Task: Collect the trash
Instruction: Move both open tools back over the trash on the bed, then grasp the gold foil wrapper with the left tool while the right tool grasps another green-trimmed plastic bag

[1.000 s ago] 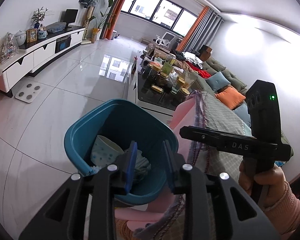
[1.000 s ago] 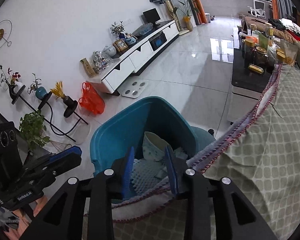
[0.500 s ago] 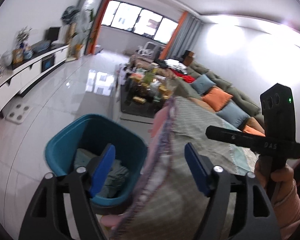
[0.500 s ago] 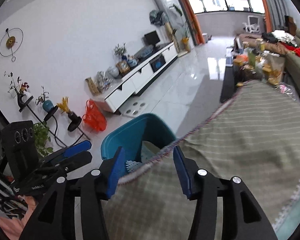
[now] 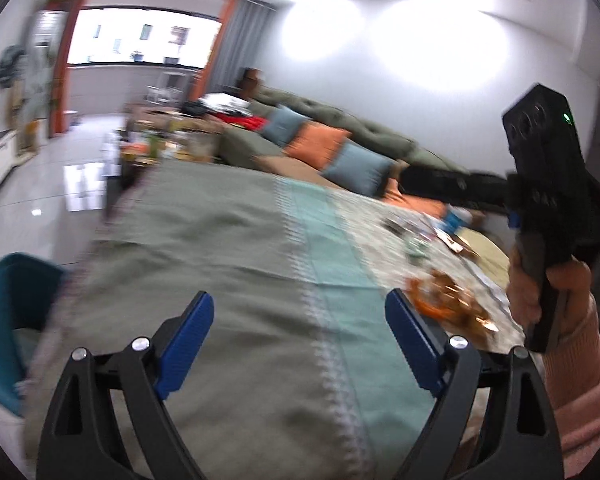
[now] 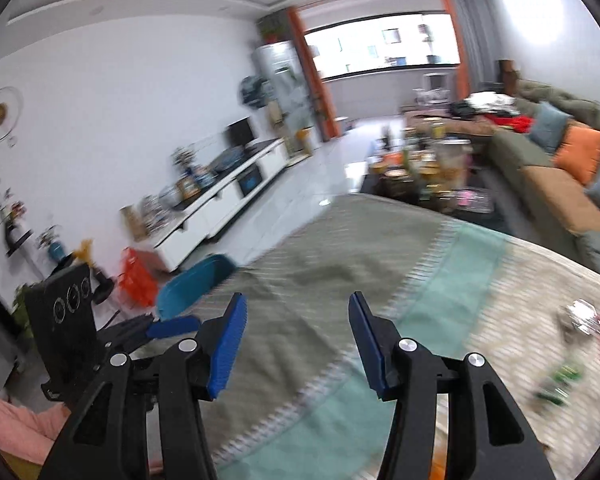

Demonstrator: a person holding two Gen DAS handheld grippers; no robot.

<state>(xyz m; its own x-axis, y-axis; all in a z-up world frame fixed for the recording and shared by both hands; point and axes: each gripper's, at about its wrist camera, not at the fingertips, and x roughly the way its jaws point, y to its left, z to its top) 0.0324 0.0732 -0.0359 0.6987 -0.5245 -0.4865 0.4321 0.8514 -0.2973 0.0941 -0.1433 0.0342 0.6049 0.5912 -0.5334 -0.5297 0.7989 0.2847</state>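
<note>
Both views are motion-blurred. My left gripper (image 5: pixel 300 312) is open and empty above a table covered by a green and teal cloth (image 5: pixel 236 248). Crumpled orange-gold wrappers (image 5: pixel 448 296) lie on the cloth to its right, with more small litter (image 5: pixel 420 240) beyond. The teal trash bin (image 5: pixel 8 308) stands at the table's left edge. My right gripper (image 6: pixel 296 320) is open and empty over the same cloth (image 6: pixel 340 272). Shiny wrappers (image 6: pixel 584 320) and a green scrap (image 6: pixel 560 380) lie at its right. The bin (image 6: pixel 192 284) shows beyond the table's left edge.
The right gripper's body and hand (image 5: pixel 548 216) fill the right of the left wrist view. A sofa with orange and blue cushions (image 5: pixel 320 144) runs along the far wall. A cluttered coffee table (image 6: pixel 420 168) and a white TV cabinet (image 6: pixel 228 196) stand beyond.
Both grippers have swung up and right, away from the bin, to face the tabletop. Both have opened wider. The bin has slid to the left edge of each view.
</note>
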